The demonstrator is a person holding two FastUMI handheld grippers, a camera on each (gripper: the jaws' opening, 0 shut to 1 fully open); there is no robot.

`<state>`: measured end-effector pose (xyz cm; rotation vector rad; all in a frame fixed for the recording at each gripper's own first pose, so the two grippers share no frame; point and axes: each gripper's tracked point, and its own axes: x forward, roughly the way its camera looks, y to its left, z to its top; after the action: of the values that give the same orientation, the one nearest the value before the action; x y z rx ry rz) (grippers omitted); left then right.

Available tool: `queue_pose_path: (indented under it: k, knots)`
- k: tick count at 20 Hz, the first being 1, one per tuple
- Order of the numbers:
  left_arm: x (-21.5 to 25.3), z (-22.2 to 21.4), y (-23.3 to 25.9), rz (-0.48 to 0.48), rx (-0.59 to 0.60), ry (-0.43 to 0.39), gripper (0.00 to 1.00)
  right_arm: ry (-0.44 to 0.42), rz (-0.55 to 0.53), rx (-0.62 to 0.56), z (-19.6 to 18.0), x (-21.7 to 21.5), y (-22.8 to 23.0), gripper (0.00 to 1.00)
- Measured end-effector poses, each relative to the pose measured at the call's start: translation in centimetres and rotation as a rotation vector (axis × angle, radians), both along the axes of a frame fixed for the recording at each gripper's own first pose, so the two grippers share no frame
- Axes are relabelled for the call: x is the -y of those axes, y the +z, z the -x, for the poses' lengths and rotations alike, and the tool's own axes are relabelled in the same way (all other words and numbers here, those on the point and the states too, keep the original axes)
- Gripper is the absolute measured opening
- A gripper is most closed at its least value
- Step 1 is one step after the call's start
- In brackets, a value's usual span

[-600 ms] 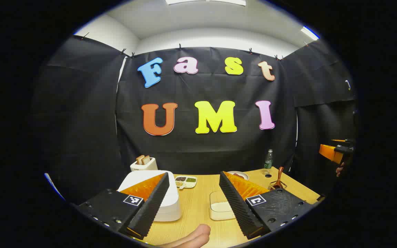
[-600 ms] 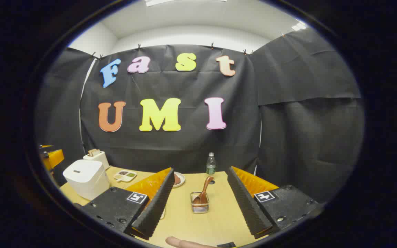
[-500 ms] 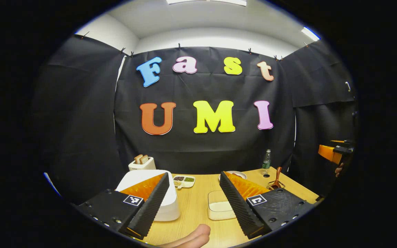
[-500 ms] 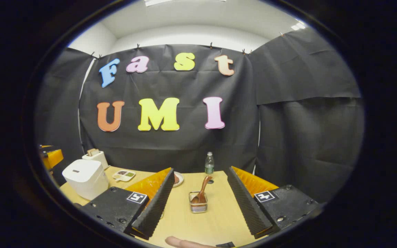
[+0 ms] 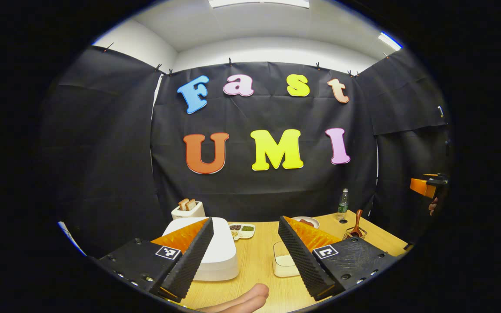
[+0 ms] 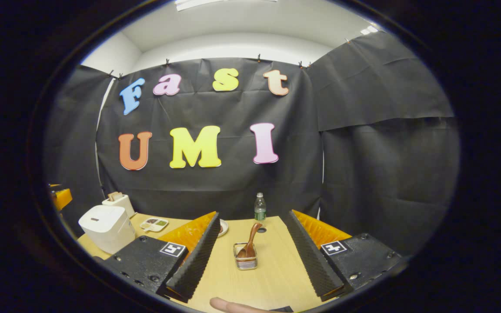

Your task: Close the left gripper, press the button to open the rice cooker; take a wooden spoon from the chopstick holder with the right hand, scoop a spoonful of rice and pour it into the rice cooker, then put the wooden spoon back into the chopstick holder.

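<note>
- Both grippers hang above the near edge of the table (image 5: 257, 269), jaws spread wide, nothing between them.
- Left gripper (image 5: 245, 254): between its fingers lie bare tabletop and a white box (image 5: 282, 264) of rice, partly behind the right-hand finger.
- Cooker (image 5: 221, 256), white with its lid down, sits partly behind the left-hand finger, near the table's left edge.
- Behind the cooker stands a toaster (image 5: 188, 210) by the back wall; a small divided dish (image 5: 242, 230) lies just right of the cooker.
- Right gripper (image 6: 250, 256): the holder (image 6: 245, 260) stands between its fingers on open tabletop, apart from both, with the spoon (image 6: 249, 242) leaning in it, handle tilted up and right.
- Bottle (image 6: 259, 207) stands at the table's far edge, behind the holder; a plate (image 6: 222, 227) peeks out beside the left-hand finger.
- From the right gripper view, the cooker sits far left, well apart from the holder, with clear wood between.
- A fingertip (image 5: 244, 300) shows at the bottom of the left gripper view.
</note>
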<state>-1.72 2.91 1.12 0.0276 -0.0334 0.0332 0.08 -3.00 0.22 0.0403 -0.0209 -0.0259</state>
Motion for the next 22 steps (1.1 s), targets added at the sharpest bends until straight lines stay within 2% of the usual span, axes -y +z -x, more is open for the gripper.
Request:
queue_pose_path:
  k: [1, 4, 7, 10, 12, 13, 14, 16, 17, 18, 19, 20, 21, 22]
  knots:
    - [-0.1, 0.1, -0.1, 0.005, 0.003, 0.002, 0.95, -0.004, 0.0, 0.004, -0.2, 0.2, 0.0, 1.0]
    - [-0.5, -0.1, 0.4, 0.018, 0.023, 0.009, 0.95, 0.005, 0.0, 0.009, -0.8, 0.4, -0.6, 0.98]
    - [-2.9, -1.6, -0.3, 0.007, 0.017, 0.082, 0.95, -0.009, -0.036, 0.022, -1.6, 1.7, -1.0, 0.98]
    - [-4.5, -3.4, -1.3, 0.02, -0.006, 0.11, 0.95, -0.017, -0.047, 0.019, -2.7, 2.4, -2.0, 1.0]
    - [-5.6, -4.6, -2.0, 0.029, -0.03, 0.118, 0.95, -0.013, -0.046, 0.01, -3.3, 2.4, -2.5, 0.98]
    - [-5.8, -5.4, -2.3, 0.027, -0.043, 0.104, 1.0, -0.015, -0.043, 0.013, -3.6, 2.6, -2.6, 0.98]
    - [-6.5, -6.1, -2.7, 0.023, -0.057, 0.1, 0.95, -0.015, -0.038, 0.016, -3.9, 2.7, -2.7, 0.98]
    - [-6.8, -7.6, -4.0, 0.015, -0.104, 0.096, 0.55, -0.012, -0.033, 0.025, -4.3, 2.7, -2.8, 0.98]
    - [-7.2, -8.0, -4.6, 0.015, -0.125, 0.099, 0.41, -0.01, -0.03, 0.031, -4.3, 2.6, -2.8, 0.98]
    - [-7.6, -8.4, -5.2, 0.018, -0.144, 0.105, 0.34, -0.008, -0.025, 0.036, -4.4, 2.6, -3.0, 0.98]
    - [-8.1, -8.9, -5.7, 0.027, -0.166, 0.112, 0.34, -0.005, -0.022, 0.038, -4.5, 2.6, -3.1, 0.98]
    - [-8.4, -9.4, -6.4, 0.037, -0.189, 0.11, 0.18, 0.001, -0.022, 0.037, -4.5, 2.5, -3.4, 1.0]
    - [-8.2, -9.7, -6.9, 0.042, -0.212, 0.106, 0.15, 0.006, -0.023, 0.035, -4.6, 2.4, -3.6, 0.97]
    - [-9.0, -10.8, -7.9, 0.034, -0.22, 0.125, 0.15, 0.012, -0.021, 0.031, -4.8, 2.3, -4.0, 1.0]
